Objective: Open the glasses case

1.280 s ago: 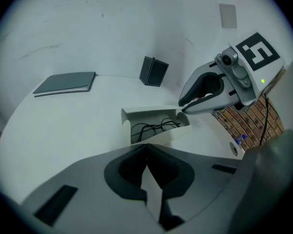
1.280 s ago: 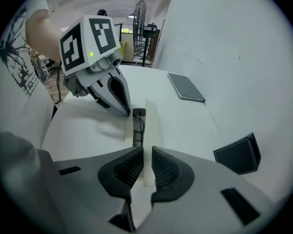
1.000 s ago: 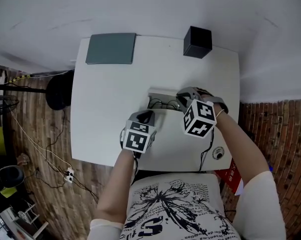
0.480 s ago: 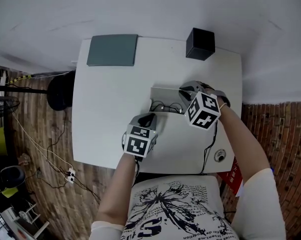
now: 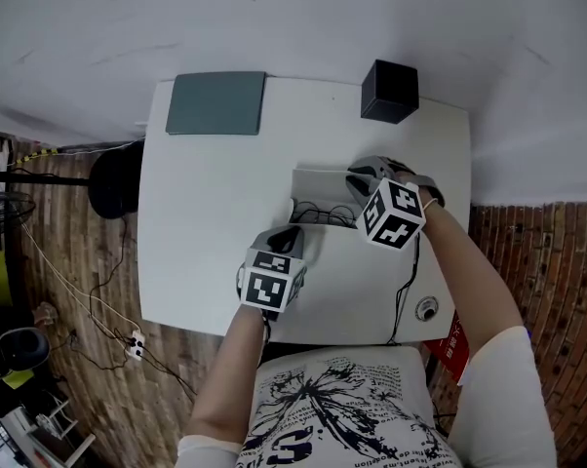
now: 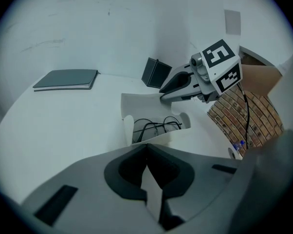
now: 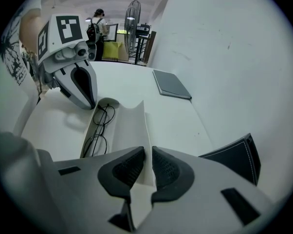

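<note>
While the fingers of the right gripper [image 7: 148,155] are opening, only a narrow gap is shown between them, and the edge of the raised lid [image 7: 129,123] of the glasses case [image 5: 318,180] is seen in that gap. The case is laid open near the middle of the white tabletop [image 5: 206,222], a little toward its right edge, and a pair of thin-framed glasses [image 5: 321,210] is seen lying inside it. The fingers of the left gripper [image 6: 146,152] are closed on the thin white near wall of the case, on the side facing the front edge. A grey notebook [image 5: 216,103] is placed at the far left corner, and a black box [image 5: 388,91] at the far edge toward the right corner, both well apart from the case.
</note>
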The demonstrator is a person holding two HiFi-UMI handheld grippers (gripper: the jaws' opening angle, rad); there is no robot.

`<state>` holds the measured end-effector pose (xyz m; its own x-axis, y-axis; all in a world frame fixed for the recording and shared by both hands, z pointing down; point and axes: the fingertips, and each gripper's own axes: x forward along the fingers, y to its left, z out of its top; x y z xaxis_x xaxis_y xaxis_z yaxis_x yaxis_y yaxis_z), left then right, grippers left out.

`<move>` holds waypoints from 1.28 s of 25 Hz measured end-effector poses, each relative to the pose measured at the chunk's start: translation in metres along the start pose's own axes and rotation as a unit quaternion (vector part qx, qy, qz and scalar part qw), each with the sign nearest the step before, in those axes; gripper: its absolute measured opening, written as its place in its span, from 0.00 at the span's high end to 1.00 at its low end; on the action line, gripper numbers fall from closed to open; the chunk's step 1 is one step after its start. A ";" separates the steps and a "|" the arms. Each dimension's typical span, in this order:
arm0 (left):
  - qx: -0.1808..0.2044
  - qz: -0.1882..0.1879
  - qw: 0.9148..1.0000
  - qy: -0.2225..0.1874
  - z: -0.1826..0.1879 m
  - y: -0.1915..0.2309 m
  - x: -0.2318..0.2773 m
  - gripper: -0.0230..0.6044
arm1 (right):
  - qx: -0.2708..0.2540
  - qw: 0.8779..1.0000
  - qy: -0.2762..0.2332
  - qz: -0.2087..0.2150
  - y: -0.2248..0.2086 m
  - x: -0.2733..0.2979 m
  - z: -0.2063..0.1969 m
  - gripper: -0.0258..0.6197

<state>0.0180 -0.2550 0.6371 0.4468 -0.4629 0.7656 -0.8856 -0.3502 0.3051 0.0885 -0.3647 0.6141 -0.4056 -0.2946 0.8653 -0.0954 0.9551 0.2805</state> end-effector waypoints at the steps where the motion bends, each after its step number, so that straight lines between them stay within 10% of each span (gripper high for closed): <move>1: 0.000 -0.001 1.000 0.000 0.000 0.000 0.000 0.94 | 0.003 1.000 -0.001 -0.001 -0.001 0.000 0.000 0.86; 18: 0.048 -0.005 0.999 -0.020 0.024 -0.011 -0.024 0.94 | 0.168 0.979 -0.076 -0.089 -0.009 -0.069 0.026 0.92; 32: 0.123 -0.006 0.977 -0.174 0.098 -0.044 -0.143 0.94 | 0.323 0.879 -0.258 -0.238 0.008 -0.216 0.052 0.94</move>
<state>0.0052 -0.2534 0.4583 0.5116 -0.6910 0.5106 -0.8416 -0.5229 0.1355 0.1282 -0.2918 0.4078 -0.5223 -0.7716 0.3632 -0.7946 0.5949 0.1211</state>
